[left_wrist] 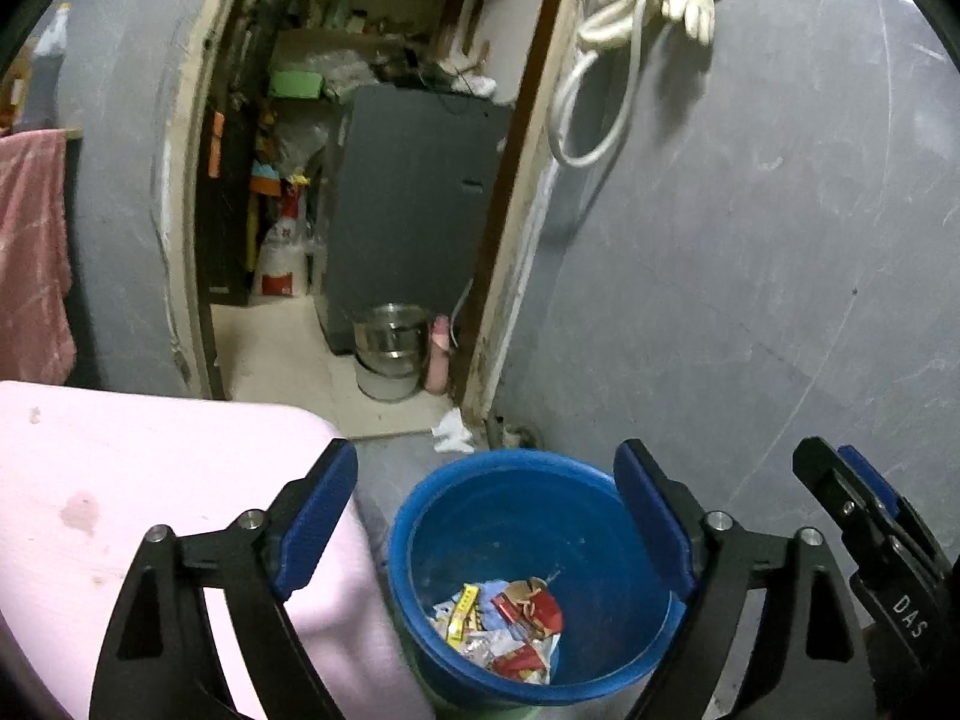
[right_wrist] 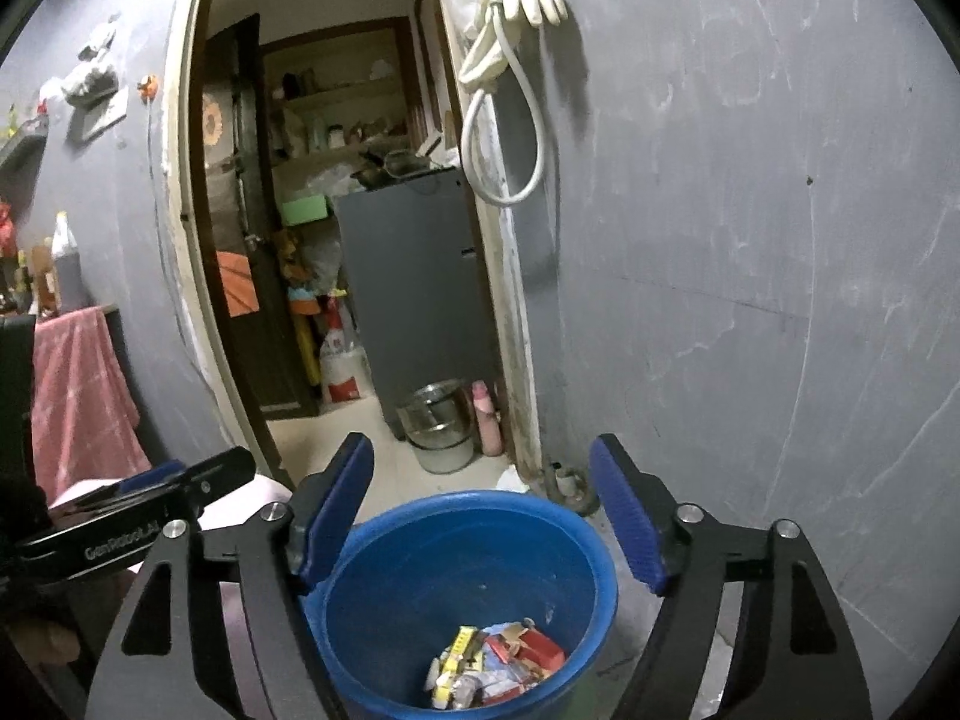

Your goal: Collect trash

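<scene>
Grey walls and a doorway lie beyond both my spread, empty grippers, left (left_wrist: 486,516) and right (right_wrist: 480,516), while the wrappers (left_wrist: 507,630) below my fingers in the blue bucket (left_wrist: 420,516) look light, crinkly, best pinched at an edge.

White letters "DAS" stand on the black arm of the right gripper (left_wrist: 864,480) at the lower right of the left wrist view; "GenRobot.AI" in white runs along the black arm of the left gripper (right_wrist: 180,480) at the lower left of the right wrist view
</scene>
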`<state>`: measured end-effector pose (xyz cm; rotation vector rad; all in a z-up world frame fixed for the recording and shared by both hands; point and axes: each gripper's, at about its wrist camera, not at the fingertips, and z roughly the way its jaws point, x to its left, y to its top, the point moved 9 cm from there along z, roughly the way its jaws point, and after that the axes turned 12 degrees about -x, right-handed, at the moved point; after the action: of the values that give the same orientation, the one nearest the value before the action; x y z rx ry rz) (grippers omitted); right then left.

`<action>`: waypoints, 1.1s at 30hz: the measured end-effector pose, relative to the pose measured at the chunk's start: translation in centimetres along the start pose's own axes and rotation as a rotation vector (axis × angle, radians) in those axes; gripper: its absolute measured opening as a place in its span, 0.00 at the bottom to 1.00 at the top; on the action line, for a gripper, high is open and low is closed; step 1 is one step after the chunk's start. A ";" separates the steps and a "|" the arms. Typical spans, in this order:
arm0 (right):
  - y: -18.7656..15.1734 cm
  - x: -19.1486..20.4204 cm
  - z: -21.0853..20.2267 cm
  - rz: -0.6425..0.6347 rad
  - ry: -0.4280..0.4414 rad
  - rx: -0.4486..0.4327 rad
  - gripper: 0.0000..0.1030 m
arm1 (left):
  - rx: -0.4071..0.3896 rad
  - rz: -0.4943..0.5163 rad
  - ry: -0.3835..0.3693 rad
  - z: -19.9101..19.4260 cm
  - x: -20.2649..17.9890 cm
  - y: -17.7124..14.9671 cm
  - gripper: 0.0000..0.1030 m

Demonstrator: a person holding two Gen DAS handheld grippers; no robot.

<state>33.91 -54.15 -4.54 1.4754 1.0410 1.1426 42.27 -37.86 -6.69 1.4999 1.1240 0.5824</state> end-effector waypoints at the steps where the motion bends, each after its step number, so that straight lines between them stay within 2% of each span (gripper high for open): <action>1: 0.2 0.2 -0.2 -0.001 0.004 -0.001 0.75 | -0.005 0.001 0.002 -0.3 0.1 0.2 0.81; 5: 0.9 1.0 -1.1 0.001 0.016 -0.009 0.83 | -0.020 0.010 0.009 -2.0 0.7 1.0 0.82; 7: 1.2 1.5 -1.5 0.006 0.021 -0.013 0.89 | -0.031 0.016 0.014 -2.9 1.0 1.4 0.90; 9: 1.6 1.9 -2.1 0.013 0.026 -0.018 1.00 | -0.055 0.012 0.017 -4.0 1.4 1.9 0.93; 16: 2.7 3.2 -4.4 0.026 0.045 -0.028 1.00 | -0.076 0.036 0.037 -7.5 2.1 2.9 0.93; 27: 3.0 6.0 -9.6 0.019 0.074 -0.031 1.00 | -0.151 0.057 0.047 -15.2 3.3 3.5 0.93; 33: 2.7 7.3 -12.6 0.010 0.088 -0.032 1.00 | -0.189 0.074 0.043 -19.1 3.5 3.1 0.98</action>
<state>23.20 -45.26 0.51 1.4176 1.0714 1.2352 28.68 -25.52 0.43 1.3757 1.0194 0.7539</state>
